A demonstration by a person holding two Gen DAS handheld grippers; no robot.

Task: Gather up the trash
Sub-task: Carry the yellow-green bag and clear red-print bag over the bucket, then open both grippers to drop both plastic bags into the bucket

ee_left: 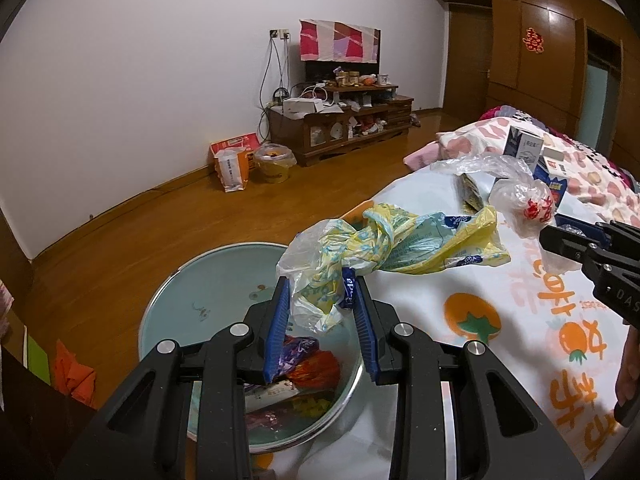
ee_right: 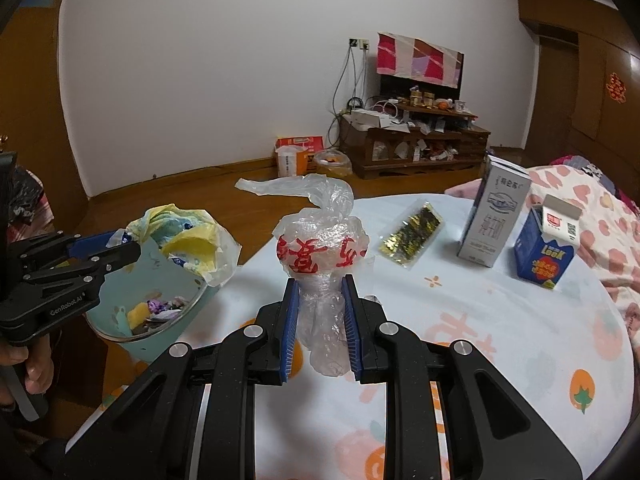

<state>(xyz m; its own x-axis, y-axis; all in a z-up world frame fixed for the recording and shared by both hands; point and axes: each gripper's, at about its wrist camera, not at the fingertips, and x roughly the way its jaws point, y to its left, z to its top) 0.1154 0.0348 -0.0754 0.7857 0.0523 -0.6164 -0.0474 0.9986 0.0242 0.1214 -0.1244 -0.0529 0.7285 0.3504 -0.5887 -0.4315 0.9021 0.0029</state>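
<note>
Both grippers carrying bags to the bin.
Left hand-held gripper (ee_left: 320, 308) pinches yellow bag (ee_left: 400, 248) above the bin (ee_left: 168, 292) at the bed's (ee_left: 520, 320) edge; right hand-held gripper (ee_right: 320, 320) clamps clear bag (ee_right: 324, 256) over bed. Next, probably: release yellow, swing clear bag over.

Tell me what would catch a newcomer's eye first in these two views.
Probably the two crumpled bags held up front: the left gripper pinches a yellow and blue plastic bag above the pale green bin, which already holds wrappers. The right gripper clamps a clear bag with red print over the fruit-patterned tablecloth.
</note>
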